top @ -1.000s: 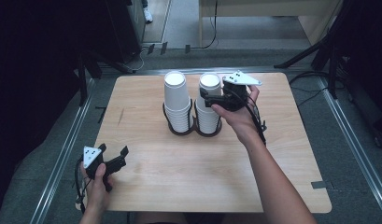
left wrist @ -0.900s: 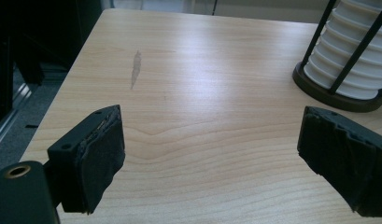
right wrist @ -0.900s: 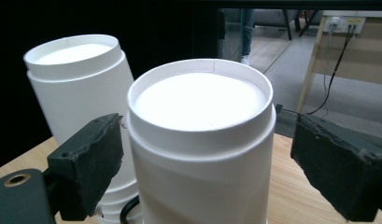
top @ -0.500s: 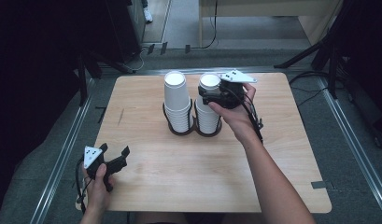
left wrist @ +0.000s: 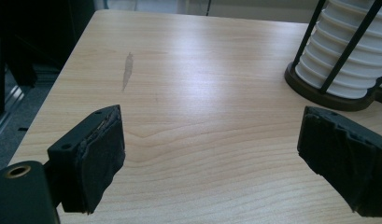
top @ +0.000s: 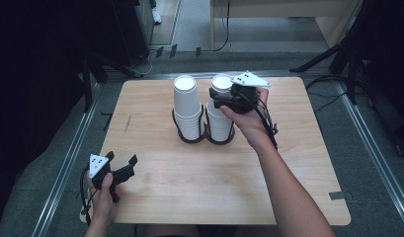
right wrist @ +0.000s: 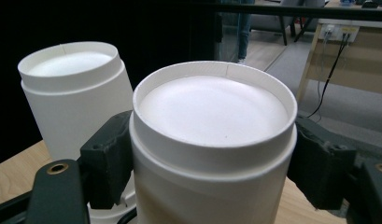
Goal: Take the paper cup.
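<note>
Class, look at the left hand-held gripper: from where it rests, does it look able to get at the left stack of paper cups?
Probably yes. The left hand-held gripper is open, and bare table lies between it and the left cup stack; nothing blocks the way.

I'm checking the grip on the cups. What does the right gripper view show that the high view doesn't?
Right gripper view alone: both pads pressing the top cup of the right stack, upside down, bottom facing up. High view alone: the left tongs open over bare table, and the black holder under both stacks. Shared: two white cup stacks, the right tongs on one.
</note>
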Available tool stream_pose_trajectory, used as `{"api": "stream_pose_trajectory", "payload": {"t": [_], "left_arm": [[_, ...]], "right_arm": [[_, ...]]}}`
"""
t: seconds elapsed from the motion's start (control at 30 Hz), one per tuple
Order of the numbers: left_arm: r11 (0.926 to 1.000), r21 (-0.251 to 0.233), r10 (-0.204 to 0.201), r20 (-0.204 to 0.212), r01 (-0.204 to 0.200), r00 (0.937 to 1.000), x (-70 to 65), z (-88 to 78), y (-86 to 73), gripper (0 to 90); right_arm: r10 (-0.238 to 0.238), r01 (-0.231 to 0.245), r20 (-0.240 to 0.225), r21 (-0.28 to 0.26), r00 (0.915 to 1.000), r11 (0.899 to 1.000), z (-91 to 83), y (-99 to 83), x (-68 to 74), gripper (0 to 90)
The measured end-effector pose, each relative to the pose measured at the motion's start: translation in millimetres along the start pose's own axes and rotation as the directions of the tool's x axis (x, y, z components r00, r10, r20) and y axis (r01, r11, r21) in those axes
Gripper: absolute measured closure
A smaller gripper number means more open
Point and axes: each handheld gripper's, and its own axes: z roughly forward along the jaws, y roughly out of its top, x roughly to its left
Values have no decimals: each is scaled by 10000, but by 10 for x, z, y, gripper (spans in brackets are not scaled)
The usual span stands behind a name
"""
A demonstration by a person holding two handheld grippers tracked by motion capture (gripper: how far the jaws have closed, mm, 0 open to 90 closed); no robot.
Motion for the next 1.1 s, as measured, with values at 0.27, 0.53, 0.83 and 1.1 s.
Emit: {"api": "stream_pose_trajectory", "payload": {"t": [0.27, 0.53, 0.83, 1.1], "left_arm": [[10000, 21, 40, 7, -40, 10000, 8, -5, 0, 78], [10000, 19, 90, 22, -90, 10000, 2, -2, 2, 78], [10000, -20, 11, 52, -11, 10000, 6, 1, -1, 78], [10000, 31, 38, 60, -38, 10000, 4, 11, -2, 78]], "right_arm": [[-108, 110, 35, -442, 9999, 9990, -69, 193, -15, 235], [-210, 228, 207, -895, 9996, 9957, -168, 403, -4, 236], [-224, 271, 331, -1478, 9992, 9886, -277, 613, 3, 237], [-334, 383, 298, -1840, 9990, 9822, -370, 740, 17, 237]]}}
